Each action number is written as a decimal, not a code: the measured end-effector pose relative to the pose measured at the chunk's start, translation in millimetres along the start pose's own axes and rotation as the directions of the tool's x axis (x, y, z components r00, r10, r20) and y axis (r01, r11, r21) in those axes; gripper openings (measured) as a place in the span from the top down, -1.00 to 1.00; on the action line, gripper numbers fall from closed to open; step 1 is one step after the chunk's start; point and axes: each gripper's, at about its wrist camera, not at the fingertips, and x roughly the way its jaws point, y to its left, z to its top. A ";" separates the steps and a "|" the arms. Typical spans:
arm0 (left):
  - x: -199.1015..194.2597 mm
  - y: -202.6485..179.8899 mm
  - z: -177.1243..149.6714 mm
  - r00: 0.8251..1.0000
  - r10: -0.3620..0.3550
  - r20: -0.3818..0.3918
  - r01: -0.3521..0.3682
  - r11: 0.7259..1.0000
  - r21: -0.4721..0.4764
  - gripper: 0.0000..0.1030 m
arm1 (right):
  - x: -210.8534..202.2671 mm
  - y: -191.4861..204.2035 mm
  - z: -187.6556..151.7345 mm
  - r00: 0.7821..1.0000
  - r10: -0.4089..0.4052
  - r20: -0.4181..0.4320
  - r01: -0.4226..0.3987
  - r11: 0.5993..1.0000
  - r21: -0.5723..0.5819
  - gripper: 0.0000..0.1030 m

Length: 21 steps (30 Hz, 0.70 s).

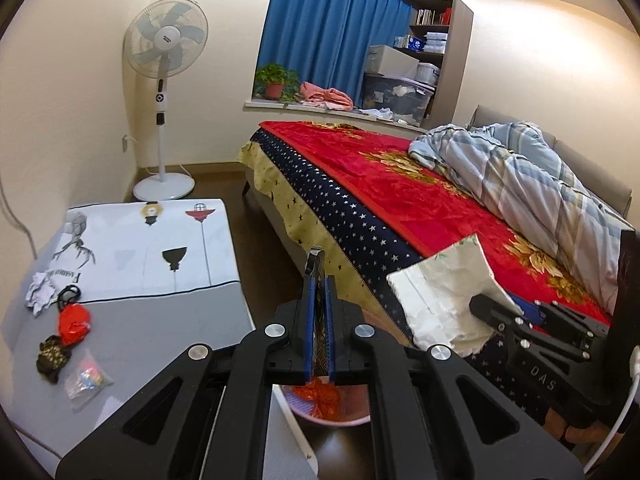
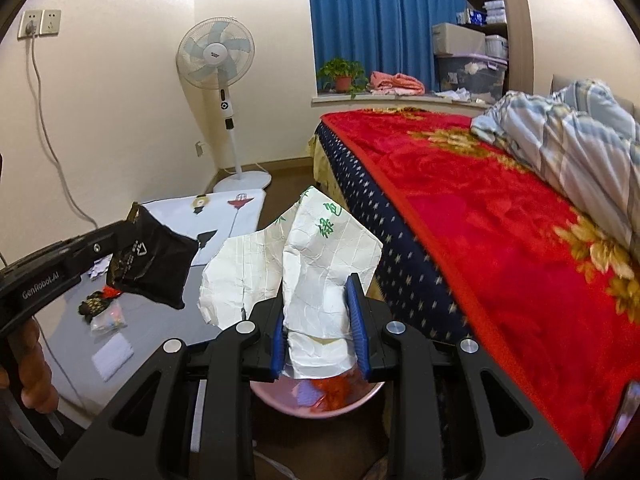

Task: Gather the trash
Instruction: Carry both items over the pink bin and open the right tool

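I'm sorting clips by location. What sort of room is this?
Most likely a home bedroom: a bed with a red blanket and a rumpled striped duvet, a standing fan in the corner, and blue curtains over a window ledge holding a potted plant.

A white fan point(image 1: 162, 52) stands by the wall; a plaid duvet point(image 1: 520, 168) lies on the bed point(image 1: 400, 200).

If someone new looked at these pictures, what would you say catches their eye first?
Probably the right gripper clamping a crumpled white paper wrapper above the pink bin, and the left gripper shut on a black packet nearby. Behind them, the bright red blanket on the bed dominates, with more scraps on the grey table to the left.
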 end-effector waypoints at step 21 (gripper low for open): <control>89.3 15.4 6.7 0.999 -0.023 -0.041 0.022 1.000 -0.012 0.91 | 113.1 -19.9 14.4 0.986 -0.063 -0.154 0.066 0.998 0.018 0.46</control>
